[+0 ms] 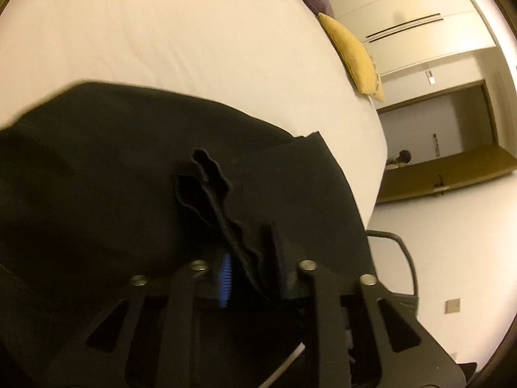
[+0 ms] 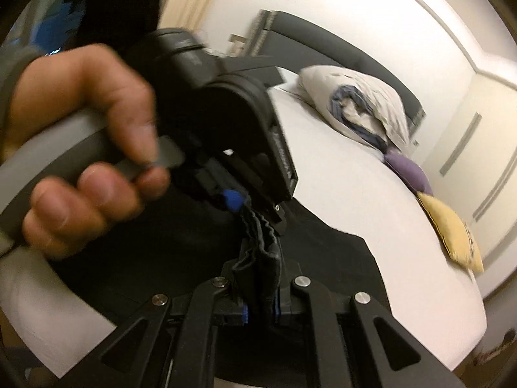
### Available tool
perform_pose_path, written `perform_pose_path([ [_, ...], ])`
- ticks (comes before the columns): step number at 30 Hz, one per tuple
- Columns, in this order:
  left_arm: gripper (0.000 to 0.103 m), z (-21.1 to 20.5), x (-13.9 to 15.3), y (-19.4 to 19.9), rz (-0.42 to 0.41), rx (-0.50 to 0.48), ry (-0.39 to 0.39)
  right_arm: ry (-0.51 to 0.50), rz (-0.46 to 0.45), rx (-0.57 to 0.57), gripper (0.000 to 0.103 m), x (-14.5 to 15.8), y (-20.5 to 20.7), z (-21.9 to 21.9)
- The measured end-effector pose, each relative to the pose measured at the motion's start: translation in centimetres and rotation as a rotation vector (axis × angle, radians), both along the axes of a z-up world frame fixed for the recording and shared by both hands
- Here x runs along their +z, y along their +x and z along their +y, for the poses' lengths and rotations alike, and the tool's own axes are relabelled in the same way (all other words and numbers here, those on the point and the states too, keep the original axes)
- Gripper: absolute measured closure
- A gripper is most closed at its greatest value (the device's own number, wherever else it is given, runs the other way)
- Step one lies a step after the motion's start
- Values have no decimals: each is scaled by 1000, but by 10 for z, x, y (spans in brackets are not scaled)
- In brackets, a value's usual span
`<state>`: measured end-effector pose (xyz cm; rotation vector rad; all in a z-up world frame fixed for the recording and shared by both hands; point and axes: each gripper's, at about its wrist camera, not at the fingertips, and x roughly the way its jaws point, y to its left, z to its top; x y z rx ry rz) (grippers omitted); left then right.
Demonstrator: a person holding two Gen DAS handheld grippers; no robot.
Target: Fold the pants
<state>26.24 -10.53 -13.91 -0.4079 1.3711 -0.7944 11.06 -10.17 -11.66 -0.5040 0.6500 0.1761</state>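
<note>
Both views are motion-blurred. In the left wrist view the left gripper point(image 1: 248, 278) has its fingertips buried in fabric: only a strip of blue pad point(image 1: 225, 279) shows on one side, the other finger is a dark shape against dark cloth. The jaws stand close together and pinch a bunched, wavy edge of the black pants point(image 1: 129, 168). The near end of that fold drops behind the gripper frame, so how much cloth sits between the pads cannot be told.

In the right wrist view the right gripper point(image 2: 260, 304) also stands nearly closed, clamped on a gathered, pleated wad of the same pants, with thin blue pad edges either side of it. Just beyond, the left gripper comes in from the upper left, held by a hand point(image 2: 87, 148); its tip, with a blue pad, meets the same bunched edge just above the right gripper's grip. The hand and device block most of the left half of that view; the person's dark sleeve is cut off at the top.

The pants lie on the white bed point(image 1: 194, 48) near its closer edge, flat and dark, no detail or seams readable, one squared corner pointing toward the yellow cushion point(image 2: 452, 236). A purple cushion point(image 2: 408, 169) and a white pillow point(image 2: 365, 97) sit further up the bed.
</note>
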Motion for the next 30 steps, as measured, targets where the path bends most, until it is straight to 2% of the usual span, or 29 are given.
perform_pose_path([
  [2,89,13,3,2,-16,1,20,-8,8,26,92,-3,-2,11],
  [7,90,51,-1,0,-31,6,51,-31,39,78,92,-10,1,34],
  [8,90,37,-1,7,-30,13,53,-35,46,83,92,-11,3,37],
  [14,90,60,-7,5,-40,30,76,-47,87,112,92,-16,13,51],
  [27,90,58,-18,-10,-35,81,90,-69,116,155,91,-19,20,62],
  [30,90,75,-18,-12,-31,89,89,-75,135,159,91,-25,21,62],
])
